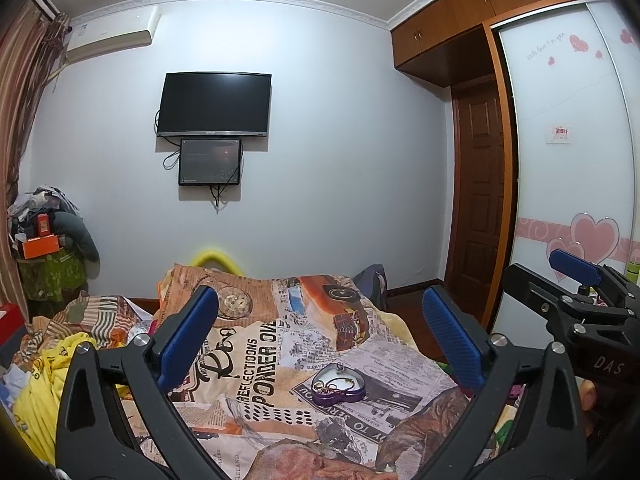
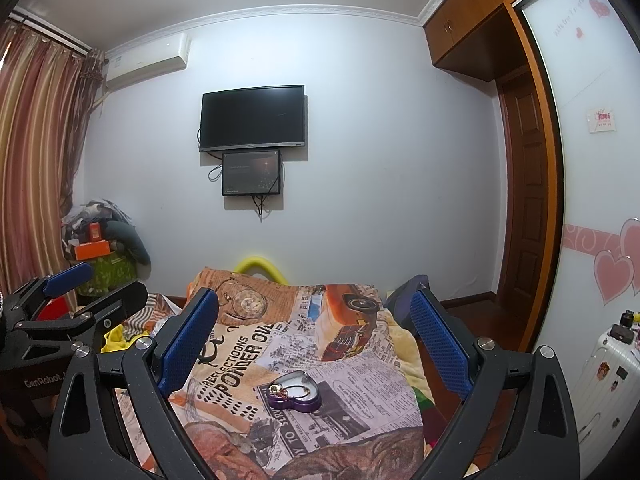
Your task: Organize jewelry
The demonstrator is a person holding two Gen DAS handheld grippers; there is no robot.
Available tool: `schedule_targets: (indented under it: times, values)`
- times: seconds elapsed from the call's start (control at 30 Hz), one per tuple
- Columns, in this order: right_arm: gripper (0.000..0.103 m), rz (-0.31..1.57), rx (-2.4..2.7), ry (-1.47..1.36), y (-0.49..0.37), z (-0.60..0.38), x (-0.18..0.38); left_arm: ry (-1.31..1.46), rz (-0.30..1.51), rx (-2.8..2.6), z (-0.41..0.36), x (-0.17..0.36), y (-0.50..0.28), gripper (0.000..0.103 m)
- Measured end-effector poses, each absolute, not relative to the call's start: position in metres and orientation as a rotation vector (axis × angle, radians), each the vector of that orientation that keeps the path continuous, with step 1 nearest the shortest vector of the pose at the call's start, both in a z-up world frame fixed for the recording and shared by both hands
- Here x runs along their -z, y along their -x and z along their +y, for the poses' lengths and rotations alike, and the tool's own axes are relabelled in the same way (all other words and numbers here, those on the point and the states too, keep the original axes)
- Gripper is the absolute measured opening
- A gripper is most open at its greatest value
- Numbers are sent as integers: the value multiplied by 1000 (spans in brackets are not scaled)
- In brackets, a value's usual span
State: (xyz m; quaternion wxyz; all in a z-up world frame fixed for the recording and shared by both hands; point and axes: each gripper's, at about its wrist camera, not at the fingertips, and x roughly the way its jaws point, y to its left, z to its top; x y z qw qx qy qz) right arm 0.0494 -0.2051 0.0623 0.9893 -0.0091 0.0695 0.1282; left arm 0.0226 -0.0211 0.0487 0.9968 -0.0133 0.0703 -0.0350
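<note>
A purple heart-shaped jewelry box (image 1: pixel 338 386) lies open on the newspaper-print bedspread (image 1: pixel 256 360), with gold chains and a ring inside it. In the right wrist view the same box (image 2: pixel 295 394) sits on the bedspread (image 2: pixel 256 356), low and centred. My left gripper (image 1: pixel 320 332) is held wide open above the bed, with the box beyond and below its blue pads and nothing between them. My right gripper (image 2: pixel 316 332) is also open and holds nothing, and it hovers short of the box. Each gripper shows at the edge of the other's view.
Crumpled yellow cloth (image 1: pixel 44 384) and other clothes lie on the bed's left side. A pile of bags and an orange box (image 1: pixel 40 246) stands in the left corner. A white suitcase (image 2: pixel 604 384) stands at the right by the wardrobe. A television (image 1: pixel 216 104) hangs on the far wall.
</note>
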Motion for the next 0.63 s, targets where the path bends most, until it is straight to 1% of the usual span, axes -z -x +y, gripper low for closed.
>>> schedule_targets:
  times: [0.63]
  values:
    - [96,157,-255,14,-54,-204,-61,49,175,65,-19,-44,-32,103]
